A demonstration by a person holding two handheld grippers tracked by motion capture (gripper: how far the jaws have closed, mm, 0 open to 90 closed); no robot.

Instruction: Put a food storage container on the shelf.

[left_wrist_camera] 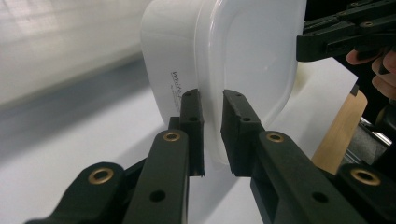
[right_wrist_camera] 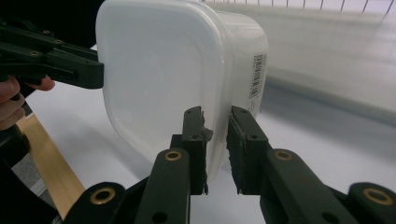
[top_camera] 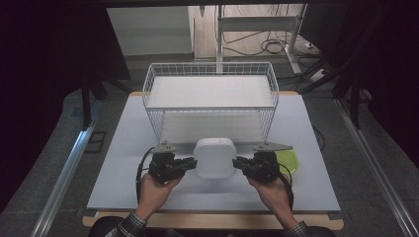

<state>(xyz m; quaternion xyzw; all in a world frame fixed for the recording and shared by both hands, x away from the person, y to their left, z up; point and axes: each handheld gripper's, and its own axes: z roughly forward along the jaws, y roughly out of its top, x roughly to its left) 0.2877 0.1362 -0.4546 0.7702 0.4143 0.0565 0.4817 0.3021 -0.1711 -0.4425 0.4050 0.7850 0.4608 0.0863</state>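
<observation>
I see a pale counter with a wooden front edge. A white wire basket stands at its far middle. Something lime green, perhaps a plate, lies near the right side.

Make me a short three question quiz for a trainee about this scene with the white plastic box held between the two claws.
1. True or false: the white rounded-square plastic container sits inside the white wire basket.
2. Which claws grip the container's rim? A) the left claw alone B) the right claw alone C) both
3. Fill in: the flat thing on the table behind the right claw is a ___ green plate.

Key: 1. False, it is held in front of the basket, over the pale table. 2. C, one on each side, each with its jaws closed over the rim. 3. Lime.
</observation>
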